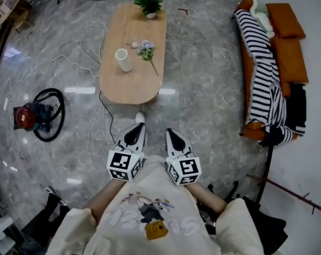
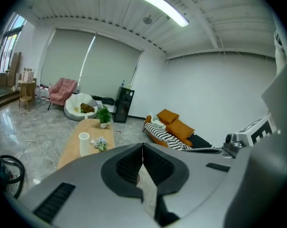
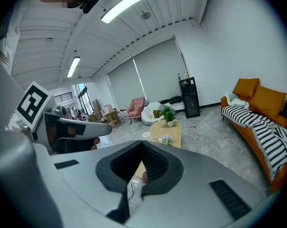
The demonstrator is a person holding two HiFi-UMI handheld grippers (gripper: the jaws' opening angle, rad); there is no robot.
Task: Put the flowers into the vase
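Note:
A white vase (image 1: pixel 123 60) stands upright on the oval wooden table (image 1: pixel 123 92) far ahead of me. Right of it lie the flowers (image 1: pixel 146 50), pale blooms on a green stem, flat on the tabletop. My left gripper (image 1: pixel 137 127) and right gripper (image 1: pixel 171 134) hang side by side close to my body, over the floor, well short of the table. Both are shut with nothing between their jaws. In the left gripper view the vase (image 2: pixel 84 143) and flowers (image 2: pixel 101 144) show small beyond the shut left gripper (image 2: pixel 143 147). The right gripper view shows the flowers (image 3: pixel 166 139) past its own shut right gripper (image 3: pixel 142 144).
A potted plant (image 1: pixel 149 3) stands at the table's far end. White cables (image 1: pixel 99 108) trail across the marble floor left of the table, near a red device with a black hose (image 1: pixel 33 117). An orange sofa with a striped blanket (image 1: pixel 266 73) lines the right side.

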